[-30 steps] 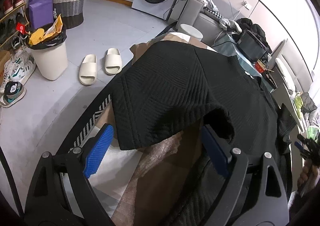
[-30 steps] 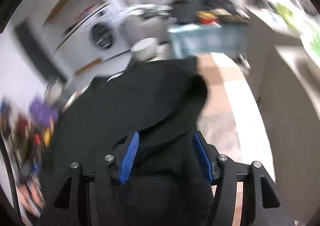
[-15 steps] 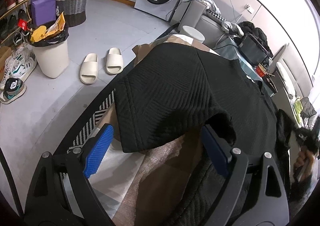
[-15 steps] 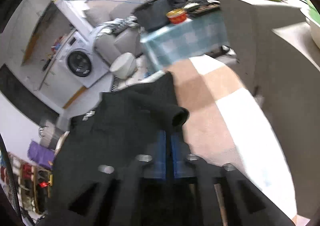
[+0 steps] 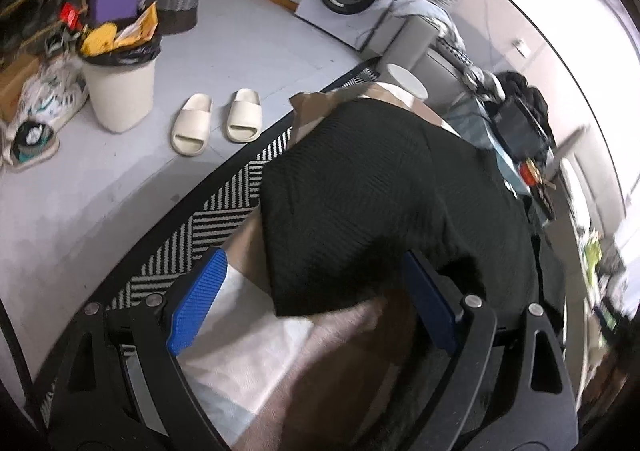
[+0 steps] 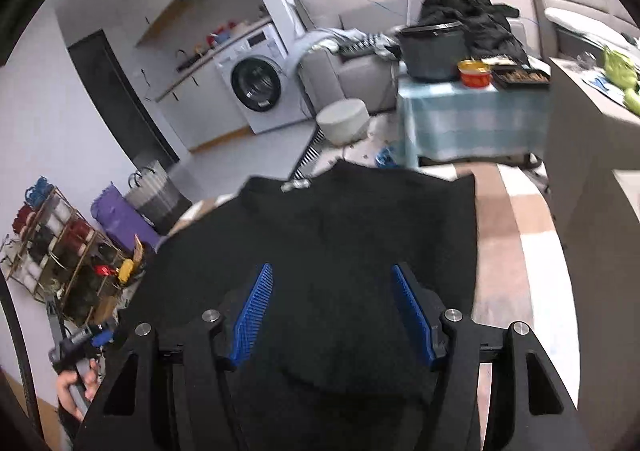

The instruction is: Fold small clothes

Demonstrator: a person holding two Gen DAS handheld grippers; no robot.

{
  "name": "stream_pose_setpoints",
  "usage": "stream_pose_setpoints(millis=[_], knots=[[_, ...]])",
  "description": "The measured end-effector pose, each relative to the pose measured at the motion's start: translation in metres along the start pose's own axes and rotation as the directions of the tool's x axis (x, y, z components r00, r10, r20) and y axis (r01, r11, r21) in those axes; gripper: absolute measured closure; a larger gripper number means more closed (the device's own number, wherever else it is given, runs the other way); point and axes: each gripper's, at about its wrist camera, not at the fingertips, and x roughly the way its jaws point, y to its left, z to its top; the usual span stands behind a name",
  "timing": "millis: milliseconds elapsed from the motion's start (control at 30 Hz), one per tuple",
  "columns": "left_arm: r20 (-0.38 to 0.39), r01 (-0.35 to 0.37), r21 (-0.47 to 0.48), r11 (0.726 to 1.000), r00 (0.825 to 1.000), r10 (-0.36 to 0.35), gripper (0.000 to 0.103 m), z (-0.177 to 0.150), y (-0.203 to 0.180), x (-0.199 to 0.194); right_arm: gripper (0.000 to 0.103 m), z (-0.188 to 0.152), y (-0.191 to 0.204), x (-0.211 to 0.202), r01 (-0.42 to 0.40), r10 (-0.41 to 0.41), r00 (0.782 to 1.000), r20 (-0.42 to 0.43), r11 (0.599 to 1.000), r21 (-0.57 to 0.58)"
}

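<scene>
Sweater (image 5: 384, 195) first: the black knit lies spread on the tan-and-white checked cover (image 5: 256, 347), its neckline at the far end in your right view and one folded-in sleeve lying across the body under your right gripper (image 6: 332, 315). That flat spread is probably why both tools sit just above it, ready to take an edge.

Your left gripper (image 5: 316, 303) stands wide apart and holds nothing; the sweater's near hem corner lies between its blue pads (image 5: 198, 301) without touching them. Your right gripper's jaws are opening, with only the flat knit beneath and nothing pinched.

Watch the edges. On your left the hem runs close to the cover's edge, with the striped rug (image 5: 224, 211) and bare floor beyond. On your right a clear band of cover lies beside the sweater, so there's room to fold that way.
</scene>
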Motion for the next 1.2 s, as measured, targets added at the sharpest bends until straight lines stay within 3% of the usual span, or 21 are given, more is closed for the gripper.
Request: stream_pose_setpoints(millis=[67,233,267,300,333,400,467,533,767,1000,1100,1200], knots=[[0.002,-0.010,-0.023,1.000,1.000,0.010,0.015,0.006,0.006,0.005,0.040,-0.009,-0.006,-0.003,0.000,0.000,1.000,-0.001,1.000,0.006],[-0.022,-0.092,0.023,0.996,0.995,0.092,0.028,0.016,0.005,0.026,0.040,-0.030,-0.007,-0.009,-0.014,0.015,1.000,-0.027,1.000,0.014],[-0.035,-0.105,0.036,0.994,0.994,0.106,0.039,0.017,0.003,0.032,0.040,-0.032,-0.005,-0.009,-0.010,0.010,1.000,-0.030,1.000,0.007],[-0.047,-0.112,0.044,0.993,0.992,0.114,0.042,0.017,0.002,0.037,0.040,-0.034,-0.004,-0.010,-0.004,0.004,0.999,-0.032,1.000,0.001],[-0.025,-0.109,0.042,0.993,0.994,0.110,0.047,0.018,0.000,0.037,0.040,-0.037,-0.002,-0.010,0.002,-0.002,0.999,-0.034,1.000,-0.005],[0.009,-0.129,0.059,0.990,0.992,0.129,0.069,0.021,-0.005,0.036,0.040,-0.039,-0.001,-0.012,-0.002,0.002,0.999,-0.038,1.000,-0.005],[0.050,-0.160,0.087,0.983,0.986,0.156,0.086,0.025,-0.012,0.035,0.040,-0.041,0.000,-0.013,0.001,-0.002,0.999,-0.042,1.000,-0.007],[0.062,-0.133,0.116,0.984,0.990,0.126,0.098,0.028,-0.019,0.034,0.040,-0.043,0.000,-0.014,0.015,-0.015,0.999,-0.040,1.000,-0.010],[0.162,-0.089,0.150,0.985,0.985,0.064,0.100,0.045,-0.051,0.007,0.040,-0.051,-0.010,-0.020,0.035,-0.034,0.998,-0.050,0.999,0.030],[0.247,0.018,0.228,0.973,0.966,-0.076,0.100,0.077,-0.131,-0.032,0.040,-0.057,-0.014,-0.031,0.028,-0.026,0.999,-0.039,0.998,0.055],[0.237,0.081,0.290,0.953,0.959,-0.154,0.100,0.073,-0.180,-0.040,0.040,-0.060,-0.014,-0.038,0.031,-0.029,0.999,-0.034,0.998,0.058],[0.170,0.165,0.364,0.917,0.956,-0.239,0.100,0.056,-0.233,-0.038,0.040,-0.063,-0.014,-0.045,0.039,-0.037,0.999,-0.033,0.997,0.059]])
